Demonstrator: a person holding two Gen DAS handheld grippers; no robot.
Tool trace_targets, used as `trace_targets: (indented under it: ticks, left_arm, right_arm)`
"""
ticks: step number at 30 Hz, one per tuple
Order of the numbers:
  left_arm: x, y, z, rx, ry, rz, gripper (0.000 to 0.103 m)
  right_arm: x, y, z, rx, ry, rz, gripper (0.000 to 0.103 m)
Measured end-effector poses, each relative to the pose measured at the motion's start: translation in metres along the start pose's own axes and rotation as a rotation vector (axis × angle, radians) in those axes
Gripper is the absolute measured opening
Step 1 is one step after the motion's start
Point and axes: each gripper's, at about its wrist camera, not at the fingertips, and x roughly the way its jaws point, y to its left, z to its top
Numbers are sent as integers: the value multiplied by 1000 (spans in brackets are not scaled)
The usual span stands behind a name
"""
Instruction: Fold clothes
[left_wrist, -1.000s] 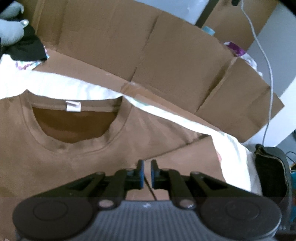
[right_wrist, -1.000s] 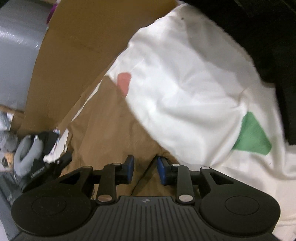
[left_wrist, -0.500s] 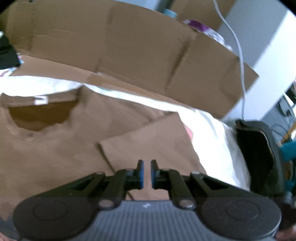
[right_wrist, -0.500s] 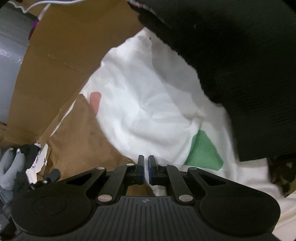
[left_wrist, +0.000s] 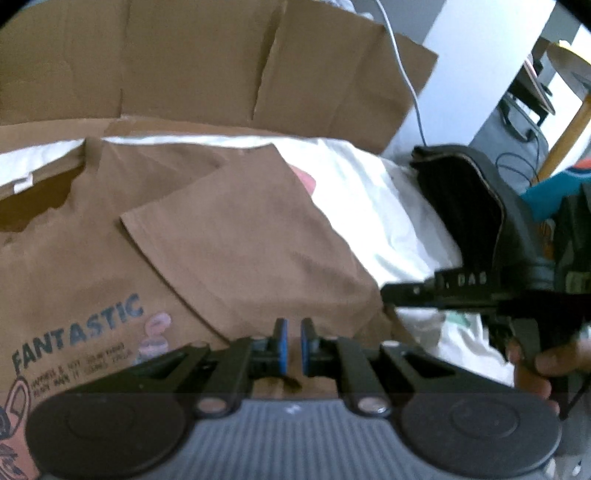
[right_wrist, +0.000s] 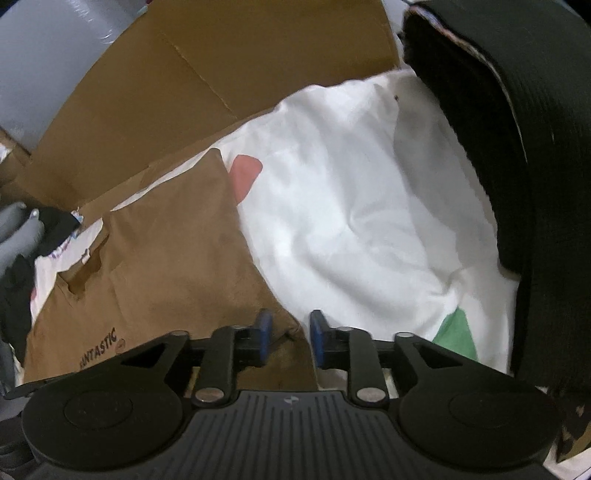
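Since a second before, the left-wrist view had slid along the brown T-shirt: the neckline, then centred, now sat at the far left, and the chest print had come into sight. One sleeve, earlier spread out sideways, lay folded in over the shirt's chest. The right tool, pinched shut half a second before, was opening again, its blue pads standing apart over the shirt's edge with cloth below them but not pressed. The left tool was closed as before; a crease of brown cloth rose just under its tips, though whether it was pinched could not be told.

The print read "FANTASTIC" in dark capitals; the smaller lines beneath were too blurred to read. The right tool's body, seen from the left wrist, bore pale letters, not clearly legible.

One brown T-shirt lay flat on one white sheet, which showed one pink patch just beside the folded sleeve and one green patch. Cardboard stood behind the shirt; one dark garment lay beyond the sheet's far side.
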Motion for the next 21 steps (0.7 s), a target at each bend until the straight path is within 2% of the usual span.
trace_targets:
  ticks: [3, 6, 10, 12, 16, 19, 21]
  left_arm:
    - [3, -1, -6, 8, 22, -9, 6]
    - [10, -1, -11, 23, 51, 1, 6]
    - [14, 0, -12, 31, 78, 10, 7]
    - [10, -1, -4, 56, 83, 7, 7]
    - [0, 0, 23, 73, 38, -25, 7]
    - [9, -3, 49, 95, 3, -43, 7]
    - [21, -4, 60, 91, 17, -75, 6]
  right_arm:
    - [4, 3, -3, -62, 19, -18, 26]
    - [7, 10, -8, -164, 24, -58, 19]
    - [6, 13, -11, -193, 28, -102, 12]
    - [4, 12, -12, -190, 27, -108, 13]
    - [-9, 7, -9, -140, -9, -85, 7]
    - [-19, 10, -4, -141, -45, -49, 7]
    - [-22, 15, -1, -157, -59, -16, 7]
